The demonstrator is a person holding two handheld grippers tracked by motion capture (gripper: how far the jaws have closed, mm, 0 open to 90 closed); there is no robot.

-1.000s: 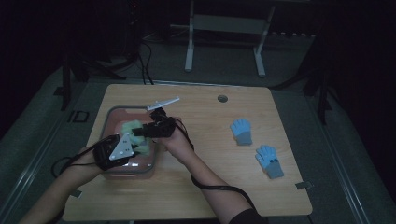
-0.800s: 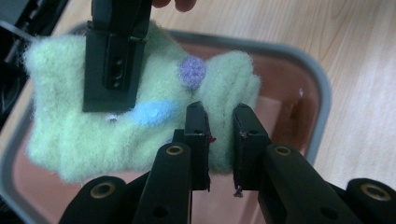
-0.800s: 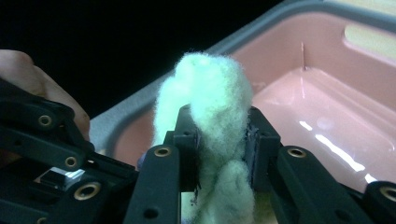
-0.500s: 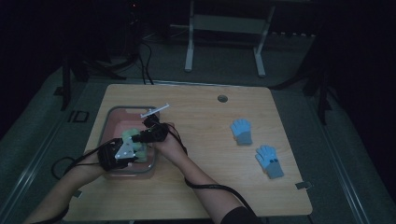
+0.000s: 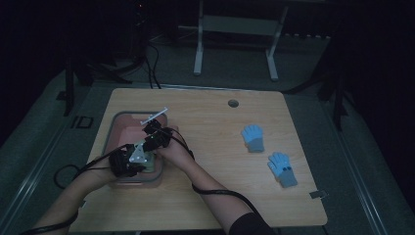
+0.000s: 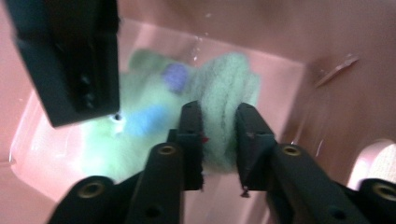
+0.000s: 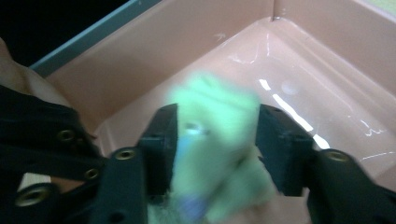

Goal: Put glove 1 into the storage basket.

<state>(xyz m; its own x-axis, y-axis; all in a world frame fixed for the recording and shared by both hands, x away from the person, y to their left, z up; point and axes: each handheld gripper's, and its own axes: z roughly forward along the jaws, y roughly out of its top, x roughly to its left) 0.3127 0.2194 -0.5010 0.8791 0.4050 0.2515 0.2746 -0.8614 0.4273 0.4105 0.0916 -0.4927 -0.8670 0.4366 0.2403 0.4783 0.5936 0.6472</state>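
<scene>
A pale green knitted glove (image 6: 224, 88) with blue and purple patches lies in the pink bin (image 5: 117, 122) at the table's left. My left gripper (image 6: 219, 119) reaches into the bin with its pads pressed on the glove's thick cuff; its jaws have just been opening a little. In the high view it sits at the bin's near end (image 5: 145, 159). My right gripper (image 7: 217, 123) hangs just beyond it (image 5: 152, 140). Its jaws have just been opening, and the blurred green glove (image 7: 212, 140) is loose between them.
Two blue gloves (image 5: 253, 137) (image 5: 283, 169) lie apart on the right half of the wooden table (image 5: 210, 196). A round hole (image 5: 233, 103) sits near the far edge. The bin's glossy pink wall (image 7: 196, 42) rises close around both grippers.
Both hands have sunk lower into the pink bin, carrying the green glove down with them. The right gripper's jaws stand wider than before.
</scene>
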